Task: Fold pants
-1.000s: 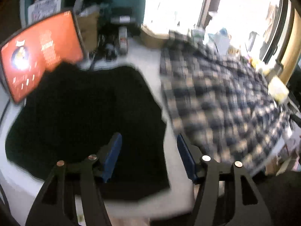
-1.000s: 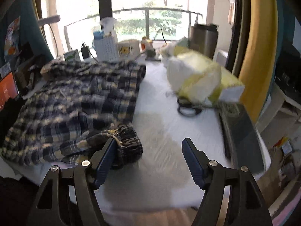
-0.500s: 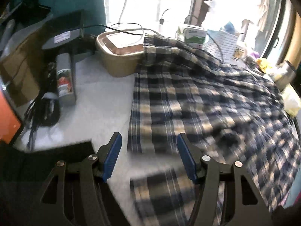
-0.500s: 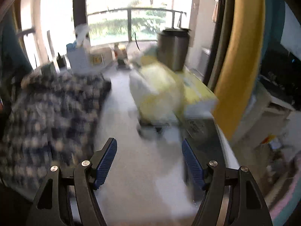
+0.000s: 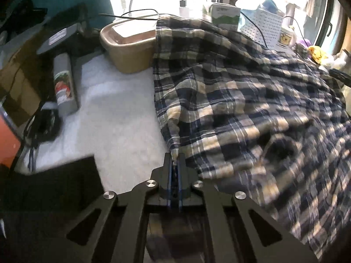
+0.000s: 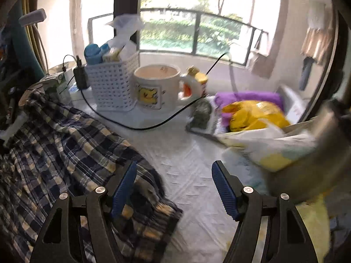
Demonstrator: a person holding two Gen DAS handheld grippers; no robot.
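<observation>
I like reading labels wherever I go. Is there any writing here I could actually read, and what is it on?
None can be read for certain.
Green and white carton: print on top, too blurred.
Grey can: picture label, no legible words.
Black device: white sticker, too small.
Mug: yellow cartoon picture, no legible text.

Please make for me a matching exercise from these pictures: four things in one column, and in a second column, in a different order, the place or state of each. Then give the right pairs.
Things:
1. left gripper
2. right gripper
3. mug with yellow picture
4. tan container

Places or states:
a. stands right beside the white basket
b. shut on an edge of the plaid pants
c. at the pants' far corner, by the window
d. fingers apart and closing, with only an edge of the pants between them

Pairs: 1-b, 2-d, 3-a, 4-c
</observation>
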